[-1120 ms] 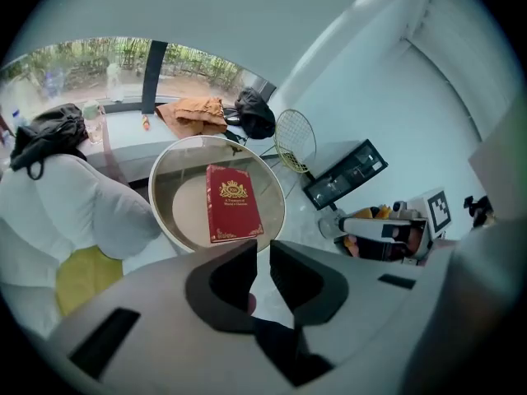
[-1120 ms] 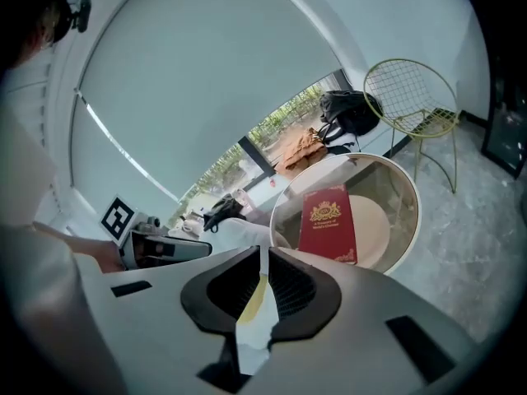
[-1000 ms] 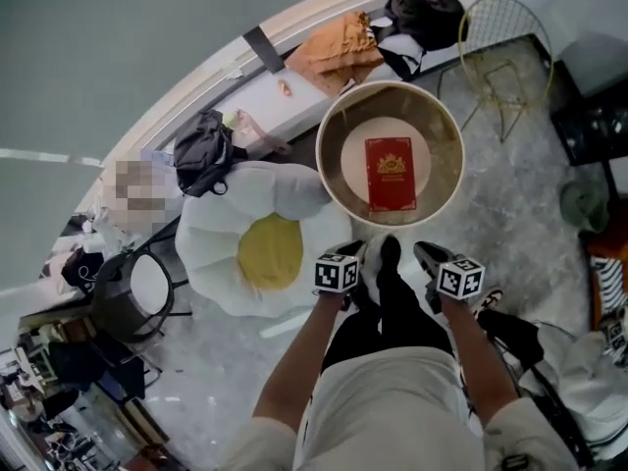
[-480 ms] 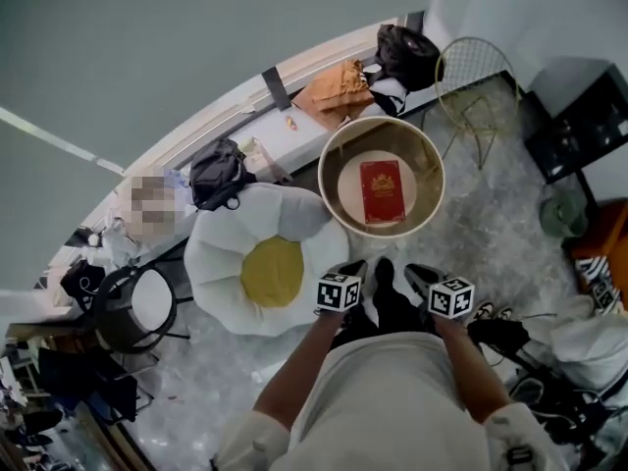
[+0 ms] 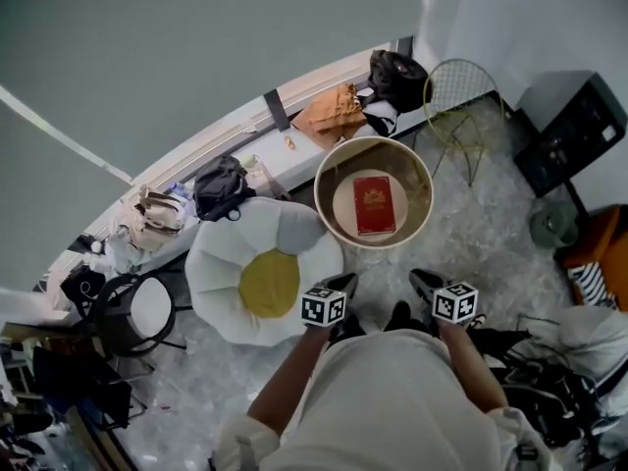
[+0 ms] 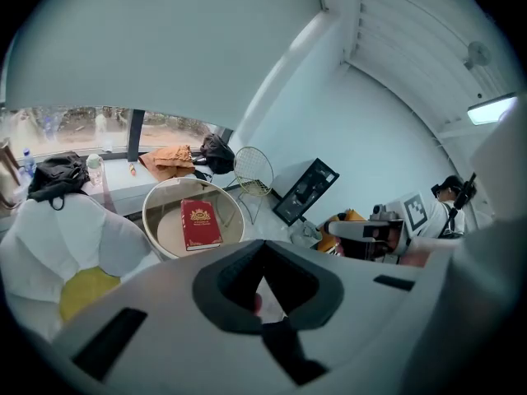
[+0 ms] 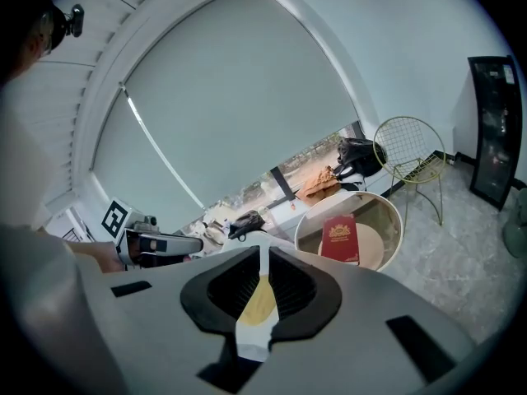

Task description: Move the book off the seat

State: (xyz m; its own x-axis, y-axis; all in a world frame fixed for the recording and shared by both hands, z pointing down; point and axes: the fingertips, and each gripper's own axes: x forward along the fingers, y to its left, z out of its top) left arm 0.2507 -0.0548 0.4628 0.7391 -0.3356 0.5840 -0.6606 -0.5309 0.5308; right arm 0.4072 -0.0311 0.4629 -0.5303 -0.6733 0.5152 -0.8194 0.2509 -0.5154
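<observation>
Well, my left gripper (image 6: pixel 263 299) has its jaws pressed together with nothing between them. My right gripper (image 7: pixel 257 303) is closed down to a thin slit and is also empty, with only a strip of white and yellow showing through it. The book (image 5: pixel 374 205), red with a gold crest, lies flat on the round seat (image 5: pixel 328 186) inside its raised cream rim. That puts it at upper centre of the head view, well apart from both grippers.

Only the head view shows my two arms side by side at lower middle, and the small round side table (image 5: pixel 145 307) at the left edge. Only my left gripper view takes in the ceiling light (image 6: pixel 496 109) at upper right. Both gripper views catch a strip of daylight under the grey blind (image 7: pixel 230 97), which the head view does not.

Left of the seat sits a white cushion (image 5: pixel 221 263) with a yellow middle. Above the seat in the frame runs a window ledge (image 5: pixel 250 130) carrying a black bag (image 5: pixel 220 186) and an orange cloth (image 5: pixel 330 114). A yellow wire chair (image 5: pixel 459 94) stands at upper right, and the floor (image 5: pixel 481 234) is grey marbled stone
</observation>
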